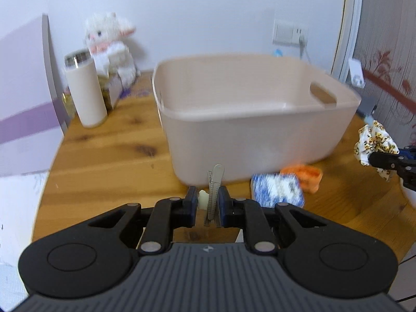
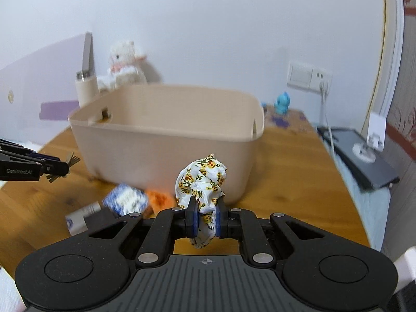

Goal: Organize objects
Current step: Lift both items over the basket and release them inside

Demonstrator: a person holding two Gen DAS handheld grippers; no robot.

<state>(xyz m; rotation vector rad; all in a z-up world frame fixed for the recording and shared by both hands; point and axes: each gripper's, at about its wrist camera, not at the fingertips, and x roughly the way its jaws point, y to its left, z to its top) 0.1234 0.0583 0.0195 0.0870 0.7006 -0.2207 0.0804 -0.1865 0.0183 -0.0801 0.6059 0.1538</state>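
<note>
A beige plastic bin (image 1: 260,130) with handle cutouts stands on the wooden table (image 1: 104,171); it also shows in the right wrist view (image 2: 166,150). My left gripper (image 1: 206,202) is shut on a small metal hair clip (image 1: 213,189), held above the table in front of the bin. My right gripper (image 2: 206,221) is shut on a white floral scrunchie (image 2: 201,179), held in front of the bin's right corner. A blue-and-white packet (image 1: 278,191) and an orange item (image 1: 304,176) lie on the table by the bin's near wall.
A cream tumbler (image 1: 85,91) and a white plush toy (image 1: 109,44) stand at the back left. A small white tube (image 2: 83,214) lies by the packet. A blue figurine (image 2: 282,104) sits at the back right. A dark scale (image 2: 364,158) lies off the table's right edge.
</note>
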